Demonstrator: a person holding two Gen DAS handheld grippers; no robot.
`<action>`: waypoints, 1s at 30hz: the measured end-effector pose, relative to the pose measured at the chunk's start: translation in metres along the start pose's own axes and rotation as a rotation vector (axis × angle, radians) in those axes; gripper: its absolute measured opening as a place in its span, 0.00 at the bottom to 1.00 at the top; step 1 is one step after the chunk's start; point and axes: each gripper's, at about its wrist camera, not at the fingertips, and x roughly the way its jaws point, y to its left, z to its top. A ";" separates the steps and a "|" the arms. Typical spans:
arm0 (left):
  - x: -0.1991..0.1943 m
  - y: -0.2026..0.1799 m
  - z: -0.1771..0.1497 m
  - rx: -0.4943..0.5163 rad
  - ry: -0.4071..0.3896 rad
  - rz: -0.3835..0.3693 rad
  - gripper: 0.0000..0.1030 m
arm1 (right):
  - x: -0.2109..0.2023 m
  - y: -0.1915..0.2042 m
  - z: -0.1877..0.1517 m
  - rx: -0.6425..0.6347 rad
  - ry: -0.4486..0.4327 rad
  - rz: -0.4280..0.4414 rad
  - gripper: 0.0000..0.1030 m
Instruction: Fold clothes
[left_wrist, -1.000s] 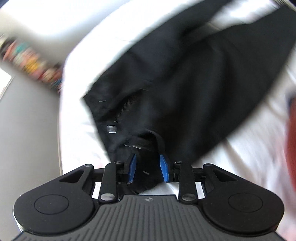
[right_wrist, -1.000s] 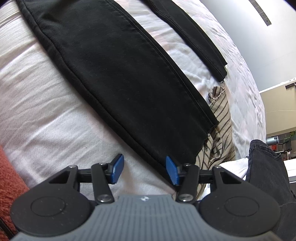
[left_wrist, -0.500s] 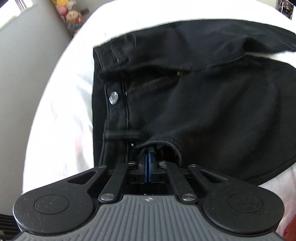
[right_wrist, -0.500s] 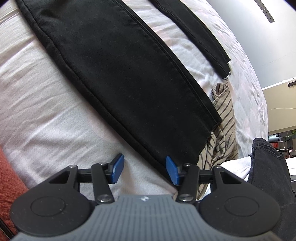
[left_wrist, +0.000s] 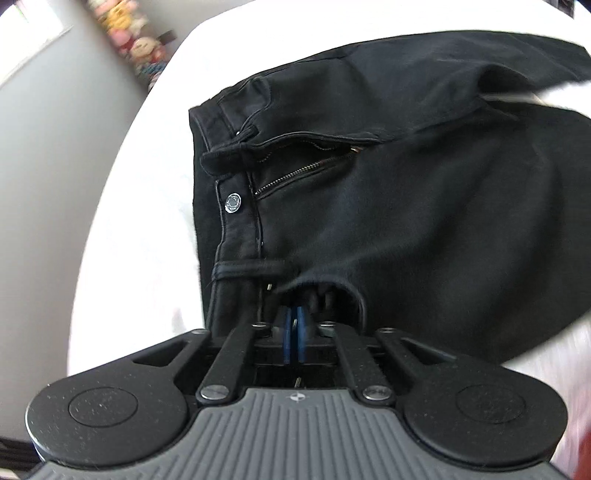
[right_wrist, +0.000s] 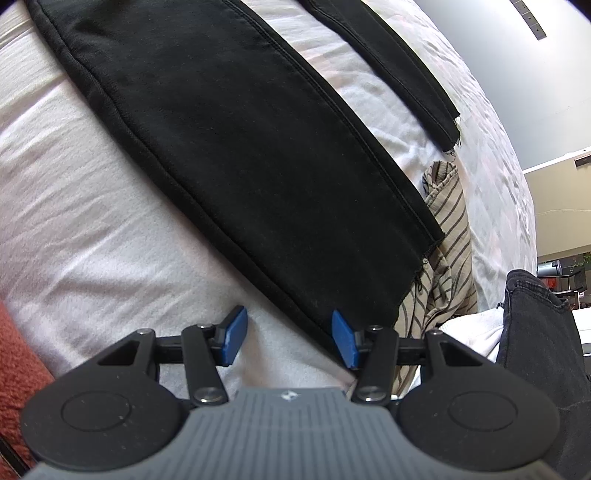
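Black jeans (left_wrist: 388, 206), soft, heavyish denim, lay flat on the bed (right_wrist: 110, 221); your left claw (left_wrist: 294, 334), opening, was nearly closed at the waistband, your right claw (right_wrist: 288, 334) stood half-open, empty, by a hem.

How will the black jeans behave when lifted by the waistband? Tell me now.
Probably floppy: the black jeans already sag in folds around the open zip. Likely fairly heavy for cloth, given thick seams and a metal button. The long legs lying across the white bedding would probably trail and drag.
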 end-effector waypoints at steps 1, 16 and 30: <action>-0.009 -0.003 -0.005 0.043 -0.009 0.005 0.21 | 0.000 0.000 0.000 0.004 -0.002 0.001 0.53; -0.006 -0.086 -0.086 0.777 -0.027 0.228 0.66 | 0.001 -0.002 -0.002 0.044 -0.008 0.000 0.53; 0.032 -0.099 -0.071 0.764 -0.087 0.373 0.34 | 0.001 -0.002 -0.003 0.037 -0.017 -0.001 0.54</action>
